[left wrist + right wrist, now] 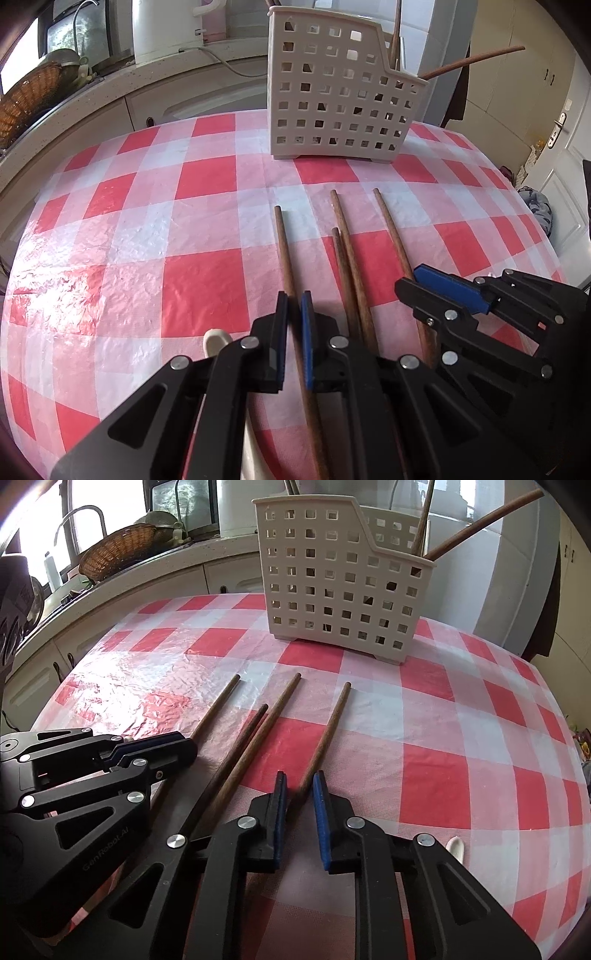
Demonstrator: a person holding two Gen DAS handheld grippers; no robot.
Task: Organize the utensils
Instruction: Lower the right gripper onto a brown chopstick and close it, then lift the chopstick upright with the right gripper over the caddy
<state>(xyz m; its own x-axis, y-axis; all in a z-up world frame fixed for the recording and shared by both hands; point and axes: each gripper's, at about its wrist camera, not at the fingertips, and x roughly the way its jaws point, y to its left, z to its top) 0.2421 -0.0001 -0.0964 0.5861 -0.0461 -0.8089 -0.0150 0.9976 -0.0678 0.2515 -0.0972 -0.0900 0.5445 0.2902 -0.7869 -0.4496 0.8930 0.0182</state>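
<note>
Wooden chopsticks, four of them, lie on the red-and-white checked tablecloth [207, 280] in the lower middle of both views, and more sticks already stand in the white perforated holder [332, 96] at the upper centre. Going from left to right in the left wrist view, the left gripper [294, 343] has its blue pads on both sides of the leftmost chopstick [286, 258]; the gap is narrow, but I cannot tell if the pads really press the wood. Next come the two middle chopsticks [347, 258], which lie very close and seem to touch each other. Then the rightmost chopstick [395, 240] runs under the right gripper [421, 291]; in the right wrist view the right gripper [300, 819] stands with its fingers apart, the rightmost chopstick [328, 734] between them, not yet clamped. The risks I judge are these: a thin round stick can roll or twist out when the pads close off-centre; the two grippers are near each other and could collide; a careless move could push the middle pair; and a stick held low can tilt and miss the holder.
</note>
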